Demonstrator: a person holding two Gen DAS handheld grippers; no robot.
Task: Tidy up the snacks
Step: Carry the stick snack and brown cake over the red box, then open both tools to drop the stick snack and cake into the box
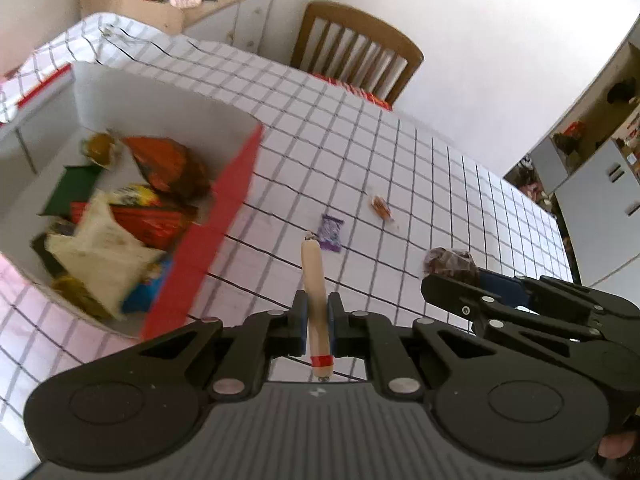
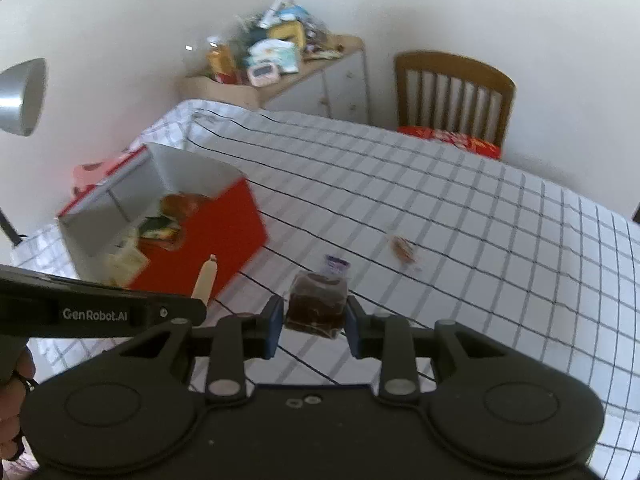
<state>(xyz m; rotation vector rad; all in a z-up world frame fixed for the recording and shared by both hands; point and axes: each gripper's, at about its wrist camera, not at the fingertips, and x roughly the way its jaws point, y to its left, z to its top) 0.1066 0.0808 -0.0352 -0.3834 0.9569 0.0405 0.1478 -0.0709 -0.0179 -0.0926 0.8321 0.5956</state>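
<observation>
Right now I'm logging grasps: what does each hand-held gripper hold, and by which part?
The left hand-held gripper clamps a sausage stick near its red-banded end. The right hand-held gripper pinches a brown clear-wrapped snack by its two sides.

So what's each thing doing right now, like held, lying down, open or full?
Left gripper: shut on sausage stick, held off the table.
Right gripper: shut on brown snack pack.
Red box: open, snacks inside.
Purple candy: lying on tablecloth.
Orange candy: lying on tablecloth.
</observation>
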